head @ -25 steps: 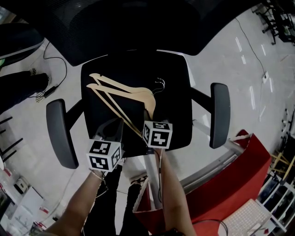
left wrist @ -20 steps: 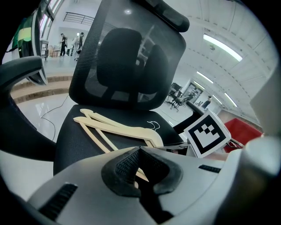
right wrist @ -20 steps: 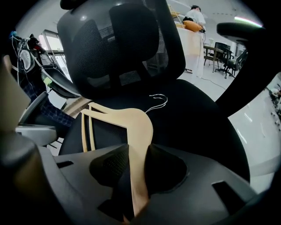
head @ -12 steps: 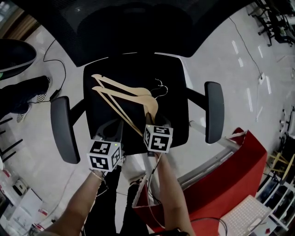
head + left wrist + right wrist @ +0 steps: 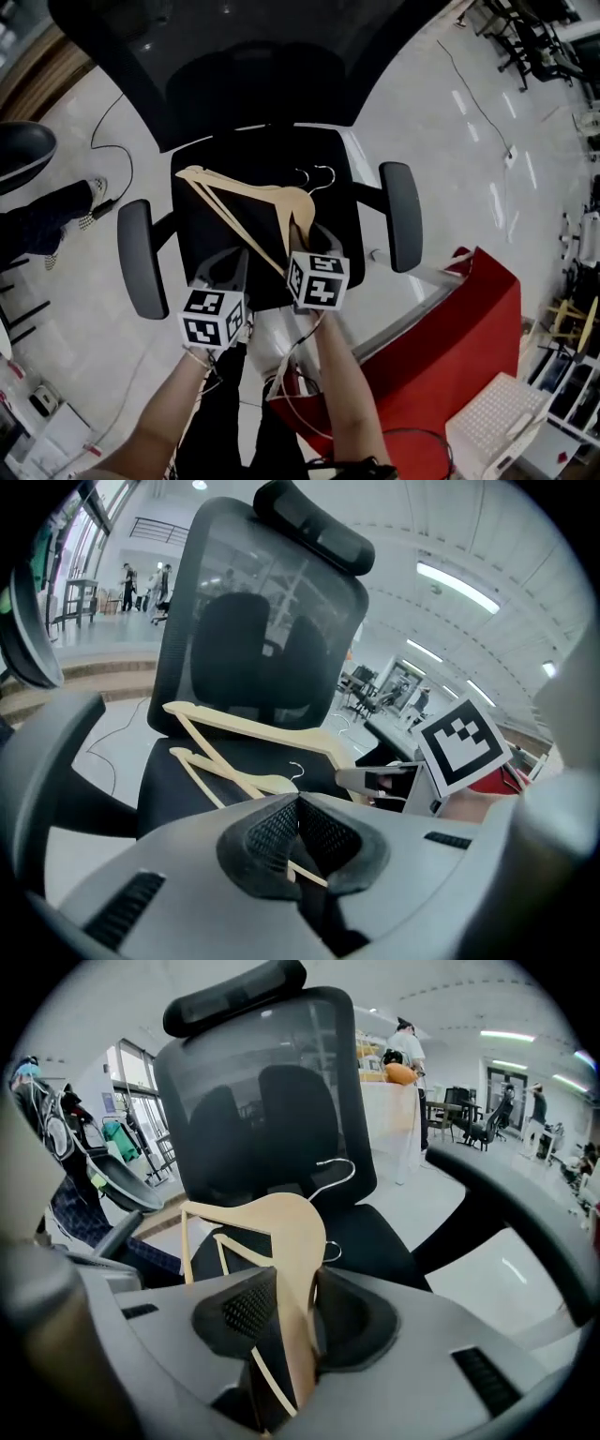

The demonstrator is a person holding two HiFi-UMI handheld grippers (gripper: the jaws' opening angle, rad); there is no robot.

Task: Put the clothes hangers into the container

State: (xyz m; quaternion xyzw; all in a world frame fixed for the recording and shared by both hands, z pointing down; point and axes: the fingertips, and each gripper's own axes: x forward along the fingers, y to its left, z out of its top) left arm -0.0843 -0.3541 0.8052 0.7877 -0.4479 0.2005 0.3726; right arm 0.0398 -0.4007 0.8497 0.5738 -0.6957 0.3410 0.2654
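Two pale wooden hangers with wire hooks are over the black chair seat. My right gripper is shut on one hanger's broad shoulder; its jaws have just been closing with that arm between them. That hanger hangs tilted above the seat. My left gripper is shut on a hanger's thin cross bar. In the left gripper view the second hanger lies lower, by the seat. The red container stands on the floor to the right of the chair.
The chair's armrests flank the seat and its mesh back rises behind. A white slatted basket sits at the lower right. A person's legs and cables are on the floor at left.
Both grippers have risen with the hangers. The upper hanger has come up off the seat, so the two now overlap in the head view.
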